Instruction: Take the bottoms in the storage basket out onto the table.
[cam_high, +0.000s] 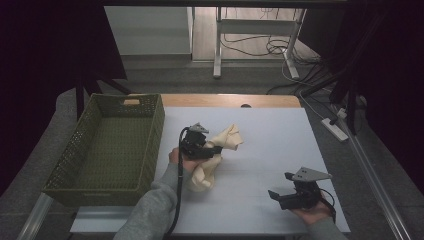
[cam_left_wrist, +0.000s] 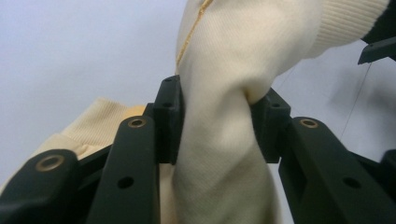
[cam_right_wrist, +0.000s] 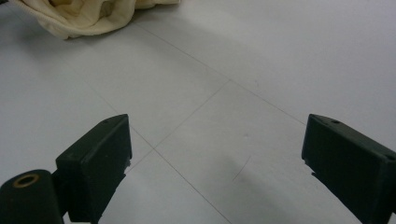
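A cream knitted garment (cam_high: 226, 137) lies bunched on the white table (cam_high: 272, 130), left of centre. My left gripper (cam_high: 216, 150) is shut on it. In the left gripper view a twisted fold of the garment (cam_left_wrist: 219, 154) is squeezed between both pads, and a ribbed cuff (cam_left_wrist: 88, 128) hangs at the lower left. My right gripper (cam_high: 281, 186) stands open at the front right of the table with nothing between its fingers. In the right gripper view its jaws are wide apart over bare table, and the garment (cam_right_wrist: 79, 16) sits far off at the top left.
A green woven basket (cam_high: 156, 131) with a cut-out handle stands on the table's left side, close to my left hand. Beyond the far edge are desk legs (cam_high: 218, 50), cables and a power strip (cam_high: 336, 129) on the floor.
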